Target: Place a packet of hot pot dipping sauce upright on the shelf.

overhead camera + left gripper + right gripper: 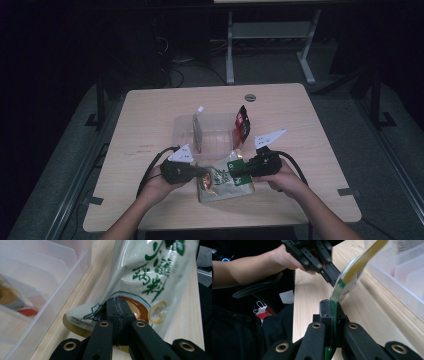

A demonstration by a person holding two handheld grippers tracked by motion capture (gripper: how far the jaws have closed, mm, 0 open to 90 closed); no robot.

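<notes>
Dark room all round, with one pale wooden table (150, 125) lit in the middle. Near its six o'clock edge I have the green-and-white pouch (225, 181) pinched from both ends: my left gripper (199, 172) is clamped on the brown-printed end, and the left gripper view shows its jaws pressed together over the foil (140, 277). My right gripper (235, 174) is clamped on the green strip of the other end; in the right gripper view that edge (333, 312) runs straight down between the closed jaws, and the pouch stands on edge, stretched toward the other gripper (329, 275).

At twelve o'clock from the pouch, just beyond it, sits the clear divided tray (182, 135). A white packet (198, 131) stands in a slot on its nine o'clock side, a red-and-black packet (241, 125) on its three o'clock side, and the slots between look free.

I judge the pouch is headed for one of those. To do it well I'd keep it taut and upright, hold both ends level, line its edge up parallel with the dividers, then lower it straight in before letting go.
</notes>
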